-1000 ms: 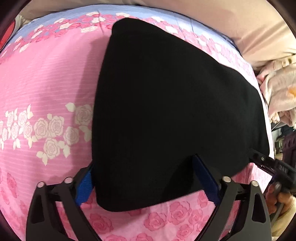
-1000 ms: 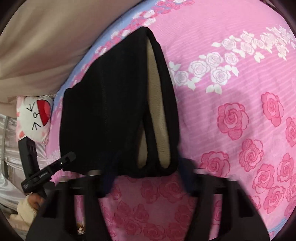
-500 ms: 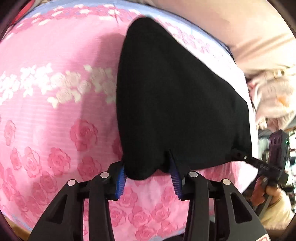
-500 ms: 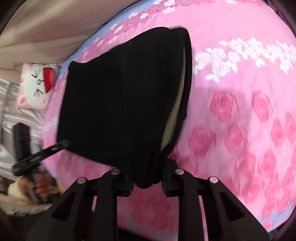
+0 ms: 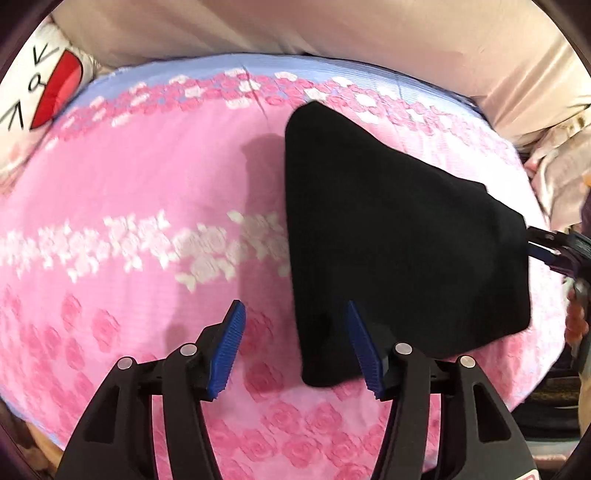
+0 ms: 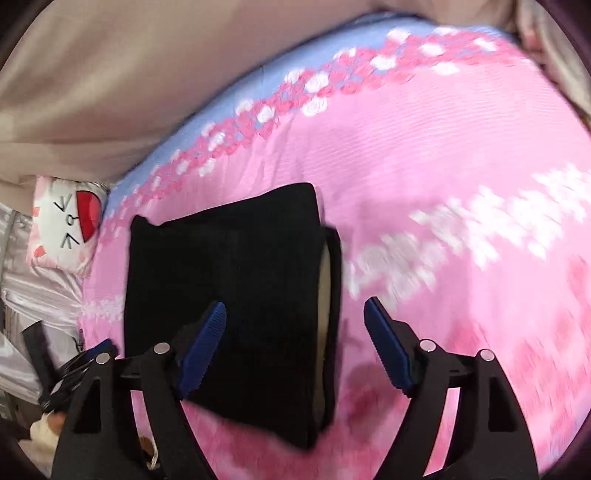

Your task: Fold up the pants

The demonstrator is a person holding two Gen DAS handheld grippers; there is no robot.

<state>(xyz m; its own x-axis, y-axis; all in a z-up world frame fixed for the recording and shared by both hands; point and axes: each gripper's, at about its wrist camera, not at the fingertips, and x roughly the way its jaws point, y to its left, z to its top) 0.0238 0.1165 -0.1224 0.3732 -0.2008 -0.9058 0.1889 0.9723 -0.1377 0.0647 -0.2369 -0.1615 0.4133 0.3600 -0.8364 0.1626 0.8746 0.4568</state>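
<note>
The black pants [image 5: 399, 243] lie folded into a compact stack on the pink rose bedsheet [image 5: 147, 206]. In the right wrist view the pants [image 6: 240, 295] show a beige lining along their right edge. My left gripper [image 5: 295, 347] is open and empty, its right pad over the stack's near left corner. My right gripper [image 6: 295, 347] is open and empty, hovering above the stack's near right part. The right gripper's tips [image 5: 554, 247] show at the far right of the left wrist view, beside the stack's edge.
A white cat-face pillow [image 6: 62, 225] lies at the bed's left end. A beige curtain or wall [image 5: 295, 26] runs behind the bed. A heap of pale clothes [image 5: 561, 173] sits off the bed's right side. Silver fabric [image 6: 33, 295] lies beyond the left edge.
Both grippers were shut on the pants' near corners half a second ago; now both have opened and let go. The pants rest flat on the bed and both grippers have pulled back.
</note>
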